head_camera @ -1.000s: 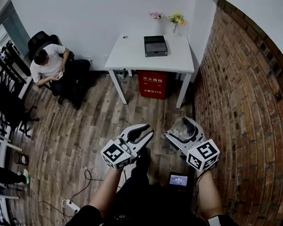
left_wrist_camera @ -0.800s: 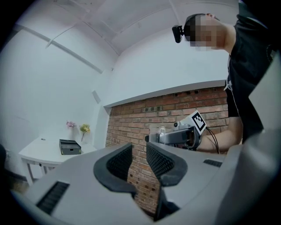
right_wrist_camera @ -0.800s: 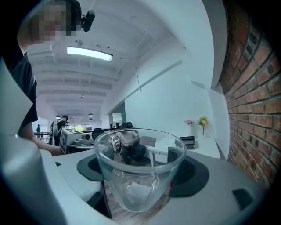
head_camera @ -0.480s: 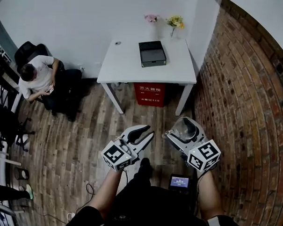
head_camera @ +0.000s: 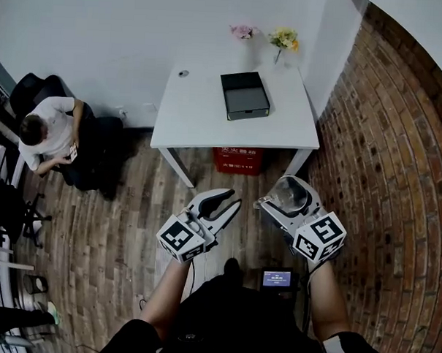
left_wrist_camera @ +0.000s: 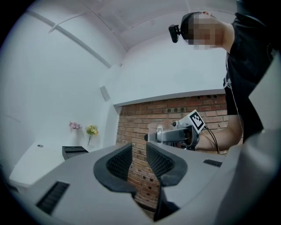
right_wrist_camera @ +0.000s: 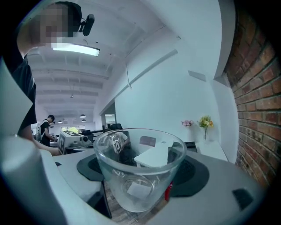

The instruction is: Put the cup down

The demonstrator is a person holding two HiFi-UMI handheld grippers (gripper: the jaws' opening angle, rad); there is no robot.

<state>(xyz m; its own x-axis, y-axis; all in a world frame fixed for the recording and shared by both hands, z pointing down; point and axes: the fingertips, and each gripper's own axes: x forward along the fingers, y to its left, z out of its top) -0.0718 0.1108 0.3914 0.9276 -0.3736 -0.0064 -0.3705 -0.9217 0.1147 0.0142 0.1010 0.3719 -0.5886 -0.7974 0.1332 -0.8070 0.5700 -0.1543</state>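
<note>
The head view looks steeply down on the white table (head_camera: 209,113). Both gripper views sit low, close behind their jaws, sharing the flowers (right_wrist_camera: 204,122) at its far edge.

My cup (right_wrist_camera: 139,169) was clear glass. At upper centre, the table (head_camera: 202,113) was white, its tray (head_camera: 245,95) black. The right-side brick wall (head_camera: 396,180) was red-brown.
</note>
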